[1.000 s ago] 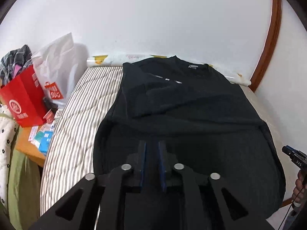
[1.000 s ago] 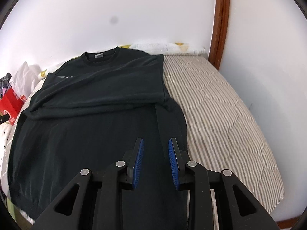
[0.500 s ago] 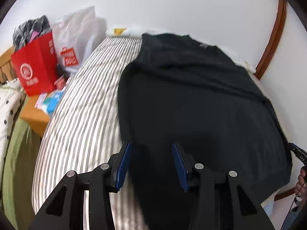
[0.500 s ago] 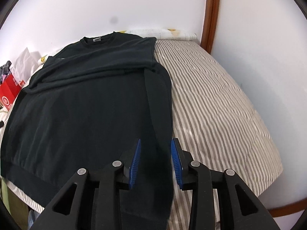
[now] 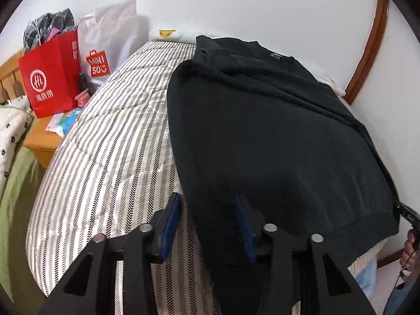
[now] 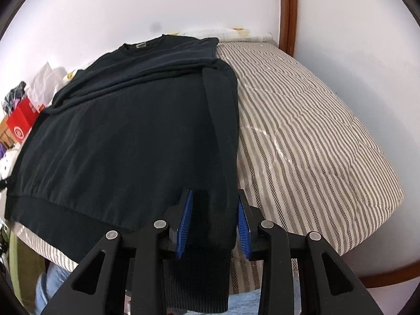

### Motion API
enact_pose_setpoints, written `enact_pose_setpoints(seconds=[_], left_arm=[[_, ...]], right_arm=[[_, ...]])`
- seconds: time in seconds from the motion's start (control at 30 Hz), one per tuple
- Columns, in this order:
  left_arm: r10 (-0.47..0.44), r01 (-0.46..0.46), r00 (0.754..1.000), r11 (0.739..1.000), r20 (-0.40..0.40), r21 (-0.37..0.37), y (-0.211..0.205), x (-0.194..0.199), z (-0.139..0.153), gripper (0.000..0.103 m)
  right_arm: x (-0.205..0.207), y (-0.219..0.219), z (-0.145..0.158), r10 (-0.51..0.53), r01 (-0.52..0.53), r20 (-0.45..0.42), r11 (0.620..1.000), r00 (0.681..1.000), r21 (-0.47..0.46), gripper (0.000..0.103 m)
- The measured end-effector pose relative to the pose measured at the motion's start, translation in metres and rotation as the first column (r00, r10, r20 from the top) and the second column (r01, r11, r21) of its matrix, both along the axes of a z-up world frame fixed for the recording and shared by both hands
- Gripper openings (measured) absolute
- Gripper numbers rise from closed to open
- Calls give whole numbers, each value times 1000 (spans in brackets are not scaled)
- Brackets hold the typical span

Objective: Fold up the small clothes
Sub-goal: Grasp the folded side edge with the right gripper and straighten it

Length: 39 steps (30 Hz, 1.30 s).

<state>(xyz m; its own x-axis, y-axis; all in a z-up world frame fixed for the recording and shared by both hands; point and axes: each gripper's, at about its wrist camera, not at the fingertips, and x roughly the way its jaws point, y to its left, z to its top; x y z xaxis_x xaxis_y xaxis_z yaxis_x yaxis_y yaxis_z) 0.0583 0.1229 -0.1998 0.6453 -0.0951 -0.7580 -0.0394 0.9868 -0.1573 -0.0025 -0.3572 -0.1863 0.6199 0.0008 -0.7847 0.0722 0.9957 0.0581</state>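
Observation:
A black sweater (image 5: 275,136) lies flat on the striped mattress (image 5: 110,157), collar toward the wall, sleeves folded across the chest. My left gripper (image 5: 207,199) hovers low over its bottom left corner. Its jaws are closing, the sweater's side edge runs between the blue pads (image 5: 170,223), and they do not press on it. My right gripper (image 6: 214,194) is at the bottom right corner of the sweater (image 6: 126,136). The ribbed hem (image 6: 199,275) hangs over the mattress edge between its parted pads (image 6: 185,223), which stand apart from the cloth.
A red paper bag (image 5: 50,78) and a white shopping bag (image 5: 110,42) stand on a wooden nightstand (image 5: 44,144) left of the bed. White walls with brown wooden trim (image 6: 287,13) close in behind and to the right. A person's hand (image 5: 410,246) shows at the right edge.
Both grippers came down and back from over the sweater's middle to its bottom corners. The left jaws went from nearly shut to wide, then narrowed slightly.

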Motion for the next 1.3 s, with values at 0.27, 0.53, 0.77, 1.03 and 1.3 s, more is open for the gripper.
enact_pose_setpoints(seconds=[0.27,0.53,0.77,1.03,1.3], left_arm=[[-39,38,999,999,5,30,-11,-9,-1,29],[-12,13,1000,999,-21,32,-11,-1,3,8],[10,-9,1000,1000,26,-23,-1,-13,28,7],[-25,29,995,999,93,-43,4,-50,63,7],[-10,22,991,996,136,-88,11,-34,81,6]], right_arm=[[2,-5,-4,-20,20,16,999,1000,36,37],[33,3,-1,1,-1,10,998,1000,71,9],[16,8,26,56,-64,110,995,992,70,6],[-33,-15,61,64,-103,215,979,975,174,6],[-21,-11,86,65,-115,272,979,960,170,6]])
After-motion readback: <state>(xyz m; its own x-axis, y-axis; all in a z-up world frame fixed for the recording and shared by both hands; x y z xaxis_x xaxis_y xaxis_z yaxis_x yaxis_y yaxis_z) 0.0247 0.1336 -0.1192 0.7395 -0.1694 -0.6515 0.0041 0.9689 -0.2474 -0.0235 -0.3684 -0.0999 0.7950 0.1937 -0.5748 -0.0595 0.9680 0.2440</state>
